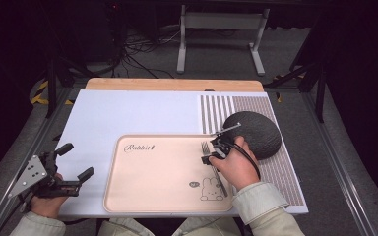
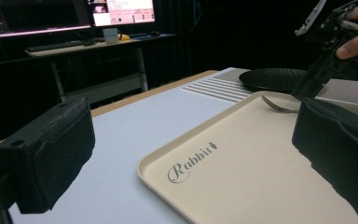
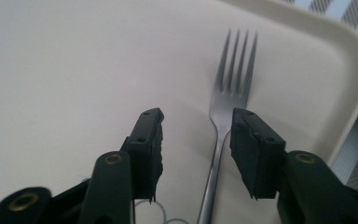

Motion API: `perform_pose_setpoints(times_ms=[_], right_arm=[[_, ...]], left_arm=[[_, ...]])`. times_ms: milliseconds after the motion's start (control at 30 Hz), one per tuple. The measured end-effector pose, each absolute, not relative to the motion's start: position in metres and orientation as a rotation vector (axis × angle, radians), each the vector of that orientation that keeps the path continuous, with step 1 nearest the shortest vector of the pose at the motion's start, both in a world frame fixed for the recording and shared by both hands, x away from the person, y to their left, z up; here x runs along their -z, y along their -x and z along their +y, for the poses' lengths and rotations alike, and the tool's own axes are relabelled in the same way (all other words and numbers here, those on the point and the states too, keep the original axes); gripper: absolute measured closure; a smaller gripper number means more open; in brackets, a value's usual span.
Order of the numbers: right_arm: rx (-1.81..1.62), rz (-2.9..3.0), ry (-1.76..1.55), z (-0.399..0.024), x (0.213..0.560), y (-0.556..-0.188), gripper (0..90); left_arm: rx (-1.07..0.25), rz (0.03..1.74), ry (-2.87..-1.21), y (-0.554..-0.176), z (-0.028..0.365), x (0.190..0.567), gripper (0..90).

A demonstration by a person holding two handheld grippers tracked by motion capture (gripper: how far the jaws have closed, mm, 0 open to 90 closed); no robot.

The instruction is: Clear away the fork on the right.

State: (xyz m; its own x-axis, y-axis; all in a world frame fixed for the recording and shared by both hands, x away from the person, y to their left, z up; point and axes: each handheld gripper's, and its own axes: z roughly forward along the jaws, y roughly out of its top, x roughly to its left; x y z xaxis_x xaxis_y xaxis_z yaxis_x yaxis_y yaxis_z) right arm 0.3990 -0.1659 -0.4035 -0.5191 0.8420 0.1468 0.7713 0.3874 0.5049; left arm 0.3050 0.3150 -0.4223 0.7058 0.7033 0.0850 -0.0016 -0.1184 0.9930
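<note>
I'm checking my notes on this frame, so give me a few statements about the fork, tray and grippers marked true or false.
1. The fork lies on the tray. True.
2. The right gripper clamps the fork. False: its jaws stand apart, the handle between them untouched.
3. The left gripper holds a spoon. False: it is open and empty.
4. A dark bowl sits on the striped mat beyond the tray. True.

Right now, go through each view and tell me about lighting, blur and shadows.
High view: the tray and the white table are evenly lit, the room behind falls to black. Left gripper view: the near jaws are soft and blurred, the lit monitors blow out. Right gripper view: the fork is fairly sharp, casting a soft shadow on the tray, while the jaws stand out of focus.
</note>
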Motion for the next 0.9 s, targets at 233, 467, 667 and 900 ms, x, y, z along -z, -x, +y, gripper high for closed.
perform_pose_setpoints(times_ms=[233,467,667,900], right_arm=[[-0.892,2.579,-0.994,-0.165,0.39,-0.404,86.8],[-0.85,2.638,-0.637,-0.163,0.395,-0.412,90.0],[-0.813,2.721,-0.544,-0.158,0.408,-0.418,90.0],[-0.773,2.759,-0.547,-0.156,0.418,-0.425,90.0]], left_arm=[[-0.662,0.585,-1.591,-0.305,0.315,0.422,0.1],[-0.662,0.584,-1.592,-0.305,0.315,0.422,0.1],[-0.661,0.583,-1.592,-0.305,0.315,0.422,0.1],[-0.659,0.581,-1.592,-0.305,0.315,0.422,0.1]])
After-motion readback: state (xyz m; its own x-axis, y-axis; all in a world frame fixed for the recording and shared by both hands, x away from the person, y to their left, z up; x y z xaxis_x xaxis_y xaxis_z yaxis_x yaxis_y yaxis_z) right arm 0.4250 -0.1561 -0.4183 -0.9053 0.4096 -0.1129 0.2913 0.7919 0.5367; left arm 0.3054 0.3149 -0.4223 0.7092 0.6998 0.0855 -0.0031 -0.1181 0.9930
